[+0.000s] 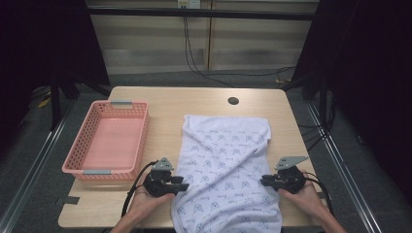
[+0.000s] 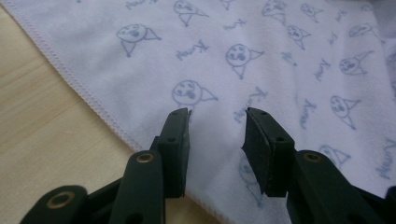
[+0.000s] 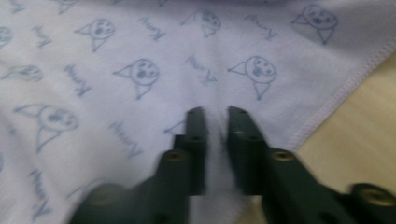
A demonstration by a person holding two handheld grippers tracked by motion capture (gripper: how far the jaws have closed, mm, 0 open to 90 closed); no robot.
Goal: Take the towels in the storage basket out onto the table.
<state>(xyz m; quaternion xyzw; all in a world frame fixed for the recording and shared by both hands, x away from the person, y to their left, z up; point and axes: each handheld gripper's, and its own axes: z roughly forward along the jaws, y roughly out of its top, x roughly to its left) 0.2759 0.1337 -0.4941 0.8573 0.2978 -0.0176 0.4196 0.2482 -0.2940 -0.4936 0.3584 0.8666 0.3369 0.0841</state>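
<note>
A: Where's the towel [image 1: 226, 170]?

B: Lower centre of the frame, flat on the table [image 1: 204, 99], its near end draping off the front edge.

A: And the grippers?

B: The left gripper [image 1: 180, 186] straddles the left hem, jaws part open, nothing pinched. The right gripper [image 1: 265, 181] has pinched the right hem's cloth, likely to fold it. The pink basket [image 1: 77, 162] waits at left.
</note>
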